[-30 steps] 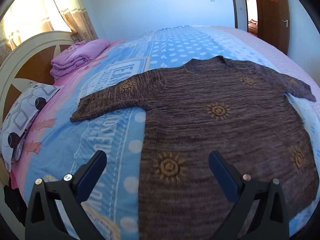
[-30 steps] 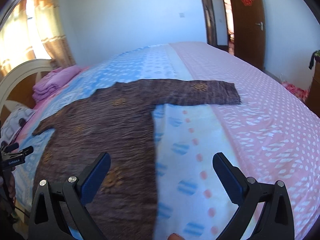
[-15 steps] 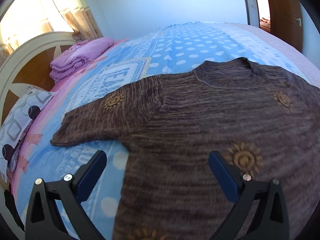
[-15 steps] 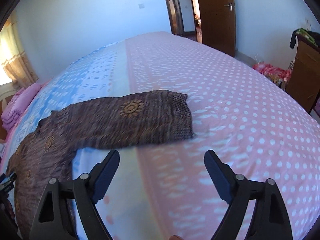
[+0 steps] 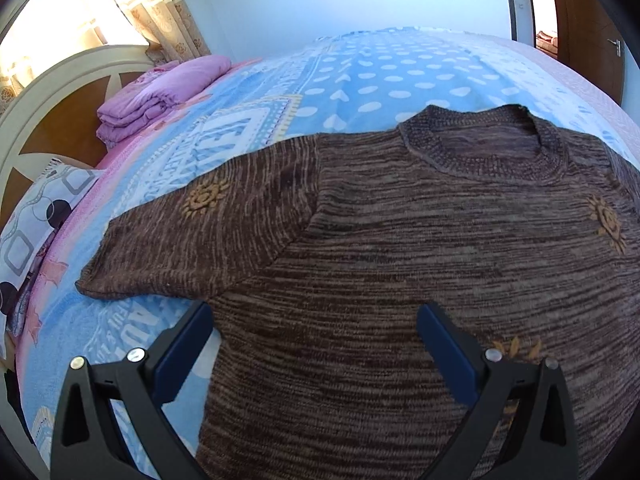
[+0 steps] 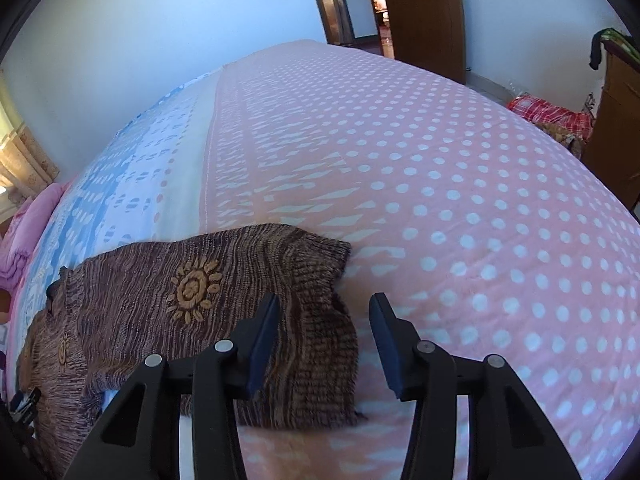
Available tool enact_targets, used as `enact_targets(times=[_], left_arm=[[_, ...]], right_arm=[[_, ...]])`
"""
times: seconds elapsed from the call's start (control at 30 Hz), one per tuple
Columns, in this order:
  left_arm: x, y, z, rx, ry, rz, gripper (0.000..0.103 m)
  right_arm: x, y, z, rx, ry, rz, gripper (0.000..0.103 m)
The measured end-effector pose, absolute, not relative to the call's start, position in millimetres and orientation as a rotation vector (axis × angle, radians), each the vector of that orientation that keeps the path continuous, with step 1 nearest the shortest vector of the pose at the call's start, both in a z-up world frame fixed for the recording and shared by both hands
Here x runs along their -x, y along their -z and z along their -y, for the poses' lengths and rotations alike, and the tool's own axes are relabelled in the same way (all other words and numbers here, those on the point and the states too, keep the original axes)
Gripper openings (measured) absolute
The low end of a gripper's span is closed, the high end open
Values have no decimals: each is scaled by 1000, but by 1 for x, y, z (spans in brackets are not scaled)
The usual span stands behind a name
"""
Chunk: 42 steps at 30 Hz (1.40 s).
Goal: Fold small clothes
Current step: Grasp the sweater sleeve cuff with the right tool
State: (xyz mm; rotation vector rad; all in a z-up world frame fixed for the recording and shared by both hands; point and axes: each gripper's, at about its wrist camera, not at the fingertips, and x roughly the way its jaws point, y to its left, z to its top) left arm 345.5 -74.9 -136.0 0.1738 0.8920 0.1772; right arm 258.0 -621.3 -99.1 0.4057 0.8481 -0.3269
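- big bed (image 6: 440,168) with a pink dotted and blue patterned cover
- cream and wood headboard (image 5: 48,96) off to the left
- sunny curtains (image 5: 132,8) behind it
- pale blue walls (image 6: 160,40)
- brown wooden door (image 6: 420,12) far ahead

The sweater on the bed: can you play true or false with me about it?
1. The sweater is brown with yellow suns. True.
2. It is folded into a neat square. False: it lies spread flat, sleeves out.
3. A folded purple blanket sits near the headboard. True.
4. The right hand-held gripper squeezes the sleeve cuff. False: its jaws are closing around the cuff edge but not pressing yet.
5. The left hand-held gripper is shut. False: it is wide open above the sweater.
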Motion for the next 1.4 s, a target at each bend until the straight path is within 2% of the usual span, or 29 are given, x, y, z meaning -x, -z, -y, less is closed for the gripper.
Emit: enact_targets(times=[0.03, 0.07, 0.1, 0.13, 0.3, 0.5, 0.93, 1.23, 1.4], left_arm=[[-347, 137, 75, -172, -176, -896, 103], [-348, 138, 76, -172, -176, -898, 103], [-348, 139, 77, -174, -175, -898, 103], [-348, 139, 78, -174, -172, -897, 103], [-346, 133, 75, -142, -146, -894, 103], [-339, 123, 73, -101, -116, -875, 103], [-330, 116, 58, -33, -66, -860, 103], [-327, 120, 44, 2, -46, -860, 103], [-327, 127, 35, 19, -44, -873, 103]], right_arm=[[-261, 101, 620, -388, 320, -857, 45], [-264, 102, 618, -373, 320, -865, 31], [-266, 102, 618, -357, 323, -872, 11], [-268, 102, 616, -363, 316, -872, 6], [-273, 84, 606, -348, 311, -847, 5], [-267, 34, 586, -306, 280, -780, 5], [-282, -54, 487, -161, 149, -748, 4], [-307, -75, 385, -76, 2, -766, 4], [-330, -66, 327, -52, -81, -781, 4]])
